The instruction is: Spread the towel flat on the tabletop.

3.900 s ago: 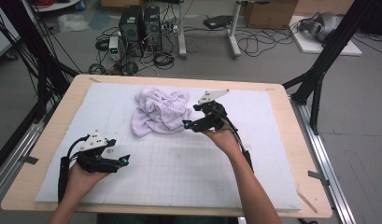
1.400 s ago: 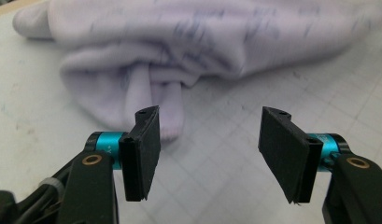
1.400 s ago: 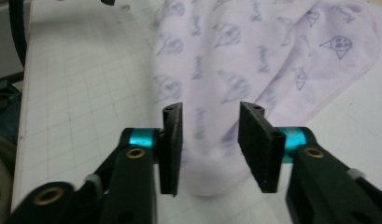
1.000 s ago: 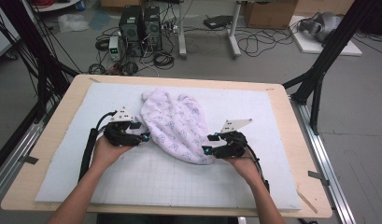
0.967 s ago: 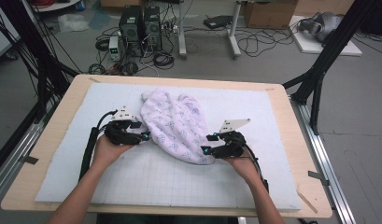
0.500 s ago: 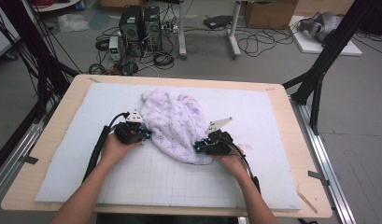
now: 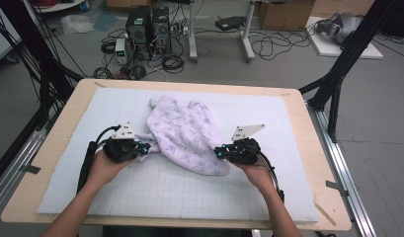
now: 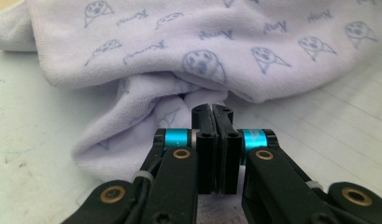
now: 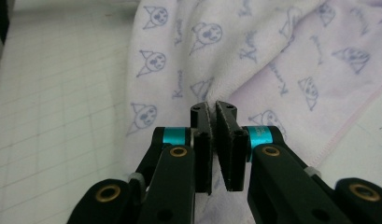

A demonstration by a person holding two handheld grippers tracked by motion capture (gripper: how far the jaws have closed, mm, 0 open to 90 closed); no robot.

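A pale lilac towel (image 7: 184,131) printed with small cartoon faces lies rumpled on the white gridded mat (image 7: 189,195). My left gripper (image 7: 146,146) is at the towel's left corner, shut on a fold of the cloth. In the left gripper view its jaws (image 8: 212,108) are pressed together against the bunched towel (image 8: 226,37). My right gripper (image 7: 217,153) is at the towel's near right edge. Its jaws (image 9: 212,106) have just closed and pinch the towel (image 9: 226,46) beside the hemmed edge. The cloth stretches between the two grippers.
The mat covers a wooden table (image 7: 66,108) with a bare rim all round. Black frame posts (image 7: 338,74) stand at the back corners. Computers (image 7: 147,27) and cables lie on the floor beyond.
Both grippers went in to the towel's edges and shut there. They have since drawn apart, left one leftward and right one rightward, pulling the towel wider.
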